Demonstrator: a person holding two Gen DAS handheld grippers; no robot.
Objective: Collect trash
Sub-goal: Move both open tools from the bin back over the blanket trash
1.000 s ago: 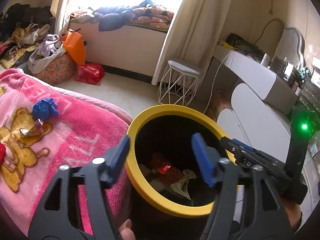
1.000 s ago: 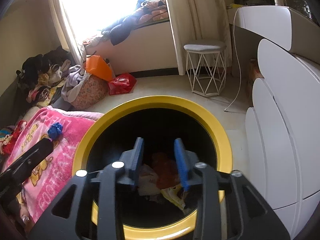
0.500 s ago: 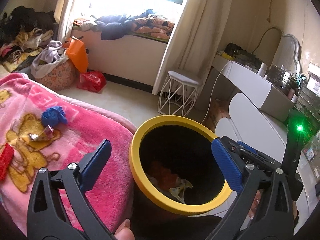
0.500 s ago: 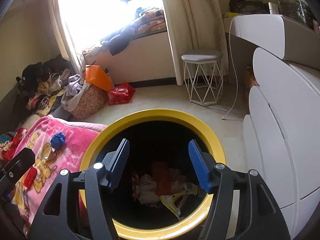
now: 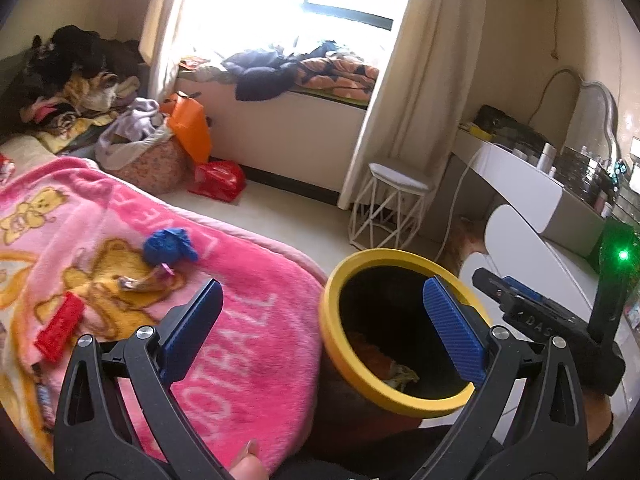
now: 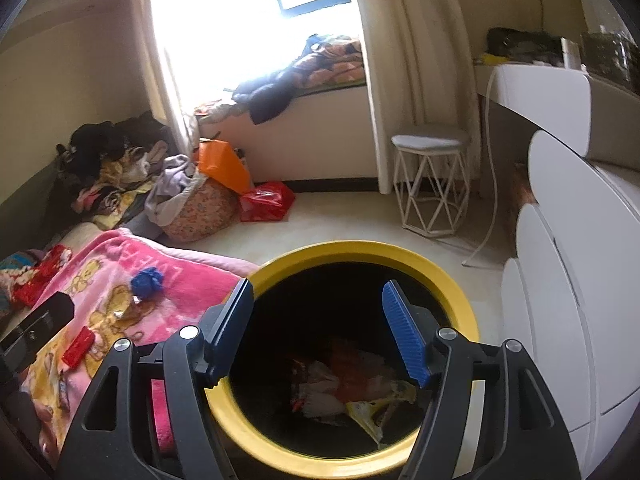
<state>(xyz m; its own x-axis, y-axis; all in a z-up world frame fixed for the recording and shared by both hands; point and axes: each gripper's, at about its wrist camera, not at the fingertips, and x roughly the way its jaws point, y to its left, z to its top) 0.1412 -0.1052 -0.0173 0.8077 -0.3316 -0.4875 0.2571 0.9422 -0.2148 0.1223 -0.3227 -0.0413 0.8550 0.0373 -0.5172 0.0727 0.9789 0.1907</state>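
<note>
A black bin with a yellow rim (image 5: pixel 400 402) stands beside a pink blanket (image 5: pixel 248 360). My left gripper (image 5: pixel 322 286) is open wide and empty, over the blanket's edge and the bin's left rim. On the blanket lie a crumpled blue scrap (image 5: pixel 168 244), a small shiny wrapper (image 5: pixel 140 282) and a red wrapper (image 5: pixel 60 326). My right gripper (image 6: pixel 317 286) hovers above the bin's mouth (image 6: pixel 360 249); its jaws are opening with nothing between them. Crumpled wrappers (image 6: pixel 352 384) lie at the bin's bottom. The blue scrap (image 6: pixel 146 280) and red wrapper (image 6: pixel 78 346) also show there.
A white wire stool (image 5: pixel 394 208) and a white rounded dresser (image 6: pixel 580 280) stand right of the bin. A laundry basket (image 5: pixel 148 160), an orange bag (image 5: pixel 188 128) and a red bag (image 5: pixel 218 180) sit on the floor by the window seat.
Both grippers opened wider and rose back from the bin. The left view swung left, showing more of the blanket and the red wrapper.
</note>
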